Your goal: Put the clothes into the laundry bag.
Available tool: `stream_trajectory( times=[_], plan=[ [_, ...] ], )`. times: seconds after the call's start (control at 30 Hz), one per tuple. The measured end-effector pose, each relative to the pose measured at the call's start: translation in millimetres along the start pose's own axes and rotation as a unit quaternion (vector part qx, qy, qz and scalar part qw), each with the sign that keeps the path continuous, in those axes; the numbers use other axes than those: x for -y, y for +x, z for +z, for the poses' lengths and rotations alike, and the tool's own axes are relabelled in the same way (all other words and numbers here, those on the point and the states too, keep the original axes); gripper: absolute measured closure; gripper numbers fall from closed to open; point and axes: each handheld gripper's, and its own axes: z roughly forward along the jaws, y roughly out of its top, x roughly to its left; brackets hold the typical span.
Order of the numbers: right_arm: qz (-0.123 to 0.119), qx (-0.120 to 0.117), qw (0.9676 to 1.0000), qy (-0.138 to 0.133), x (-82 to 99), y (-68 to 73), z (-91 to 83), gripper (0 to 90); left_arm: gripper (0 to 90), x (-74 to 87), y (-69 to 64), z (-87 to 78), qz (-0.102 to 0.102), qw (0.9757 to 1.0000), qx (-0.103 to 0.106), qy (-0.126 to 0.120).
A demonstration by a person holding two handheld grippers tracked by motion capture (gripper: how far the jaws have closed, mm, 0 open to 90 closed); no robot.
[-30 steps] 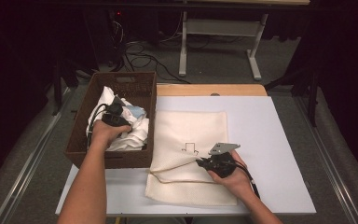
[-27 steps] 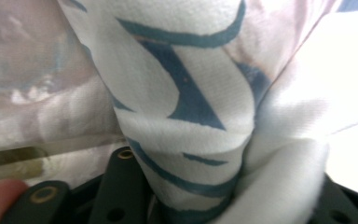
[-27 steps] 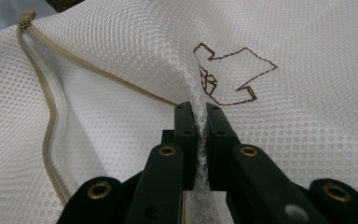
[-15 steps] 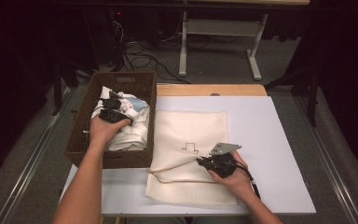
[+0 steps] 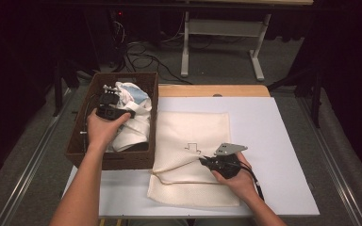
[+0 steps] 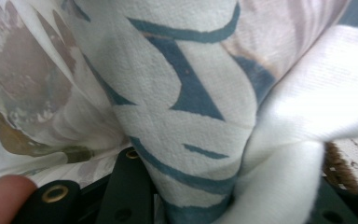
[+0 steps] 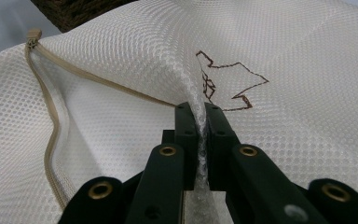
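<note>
Pinching cream mesh bag (image 5: pixel 193 141) | embroidered outline | zipper apparently open

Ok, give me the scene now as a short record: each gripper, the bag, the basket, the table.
left gripper: over the basket, shut on a white cloth with blue marks; jaws have just been closing
right gripper: shut on a pinched fold of the mesh bag
mesh bag: flat on the table, top layer lifted at the grip, zipper open along the edge
basket: brown, at the table's left edge, holds bunched cloths
table: white top
</note>
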Motion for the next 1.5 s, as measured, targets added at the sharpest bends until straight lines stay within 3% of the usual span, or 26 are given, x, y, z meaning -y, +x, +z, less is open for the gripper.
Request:
stream_trajectory(
  times=[0.2,0.3,0.5,0.63,0.77,1.0,1.1,1.17,1.27,1.33,1.4,1.43,1.5],
  plan=[
    [0.002,-0.002,1.0,0.001,0.5,0.3,0.8,87.0,64.7,-1.2,-3.5,-9.4,-0.003,0.9998,0.01,-0.014],
    [0.001,-0.002,1.0,0.001,0.4,0.5,0.7,87.0,64.7,-2.1,-0.9,-16.9,-0.019,0.9982,0.048,-0.029],
    [0.003,-0.001,1.0,0.003,0.5,0.7,1.9,87.1,64.6,-7.0,-10.3,-29.0,-0.003,0.9984,0.042,-0.038],
    [0.003,-0.001,1.0,0.004,0.3,0.6,2.2,87.1,64.7,-8.0,-23.0,-34.2,0.012,0.9981,0.043,-0.042],
    [0.01,-0.004,0.9999,0.006,0.2,-0.4,2.5,87.4,64.7,-5.9,-39.8,-35.3,0.019,0.9968,0.062,-0.046],
    [0.013,-0.001,0.9999,0.006,-0.3,-1.9,2.3,87.5,64.8,-0.4,-76.1,-38.0,0.063,0.9937,0.079,-0.049],
    [0.019,0.005,0.9998,0.004,-1.4,-3.5,2.5,87.5,64.8,6.1,-94.6,-40.0,0.086,0.9902,0.098,-0.049],
    [0.024,0.006,0.9997,0.004,-1.7,-3.4,2.4,87.5,64.9,8.0,-99.2,-40.7,0.093,0.9895,0.099,-0.05],
    [0.023,0.008,0.9997,0.002,-1.9,-4.2,2.8,87.5,64.9,12.9,-112.3,-44.5,0.108,0.9865,0.111,-0.054],
    [0.02,0.01,0.9997,0.004,-2.2,-4.7,2.6,87.5,64.9,15.3,-120.8,-48.7,0.111,0.9826,0.137,-0.057],
    [0.026,0.011,0.9996,0.001,-2.9,-4.8,2.3,87.5,64.8,17.5,-131.8,-50.4,0.129,0.9753,0.172,-0.05],
    [0.023,0.013,0.9996,0.0,-3.1,-6.1,1.9,87.5,64.8,19.6,-139.4,-49.8,0.141,0.9727,0.179,-0.043],
    [0.028,0.018,0.9995,-0.002,-3.7,-8.3,0.4,87.5,64.8,26.8,-155.1,-44.9,0.165,0.9704,0.173,-0.033]
  ],
)
